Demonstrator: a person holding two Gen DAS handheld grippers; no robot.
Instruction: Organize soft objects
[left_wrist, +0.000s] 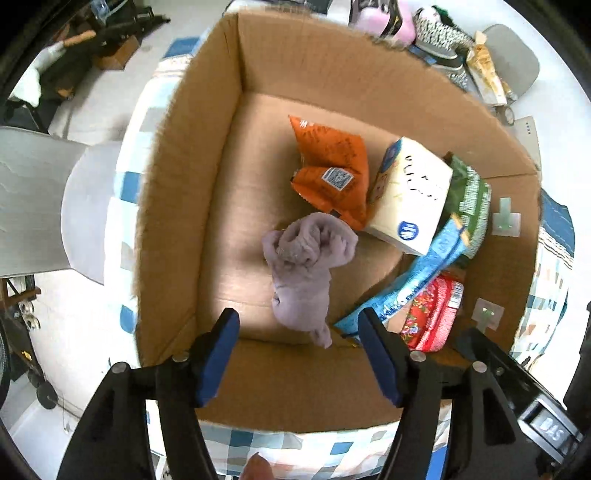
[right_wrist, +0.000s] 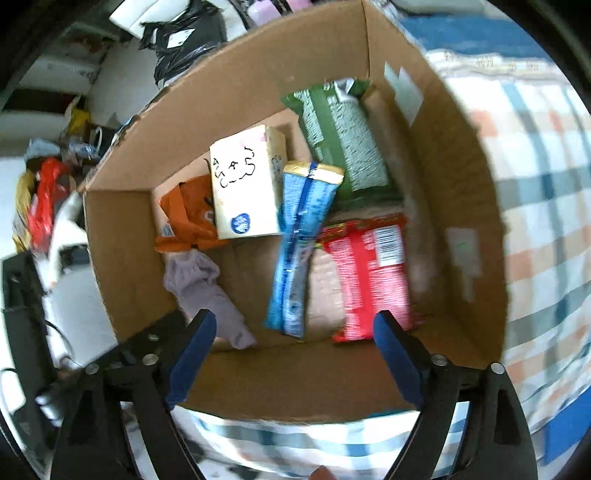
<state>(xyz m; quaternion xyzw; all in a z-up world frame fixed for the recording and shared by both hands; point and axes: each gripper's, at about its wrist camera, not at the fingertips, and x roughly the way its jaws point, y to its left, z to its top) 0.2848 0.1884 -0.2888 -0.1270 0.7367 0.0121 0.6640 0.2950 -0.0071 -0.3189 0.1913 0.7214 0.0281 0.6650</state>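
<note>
An open cardboard box (left_wrist: 192, 177) sits on a checked cloth. Inside lie a crumpled lilac cloth (left_wrist: 304, 266), an orange pack (left_wrist: 332, 170), a white tissue pack (left_wrist: 410, 199), a green pack (left_wrist: 471, 199), a blue pack (left_wrist: 417, 284) and a red pack (left_wrist: 436, 314). My left gripper (left_wrist: 297, 354) is open and empty above the box's near wall, just over the lilac cloth. My right gripper (right_wrist: 295, 354) is open and empty above the same box (right_wrist: 454, 155), near the blue pack (right_wrist: 299, 243) and red pack (right_wrist: 373, 273). The lilac cloth (right_wrist: 207, 291) lies at its left.
The checked cloth (right_wrist: 543, 192) spreads to the right of the box. Shoes and a pink item (left_wrist: 399, 22) lie beyond the far wall. A white lamp-like object (left_wrist: 44, 206) stands at the left. Dark bags and clutter (right_wrist: 48, 199) fill the floor at left.
</note>
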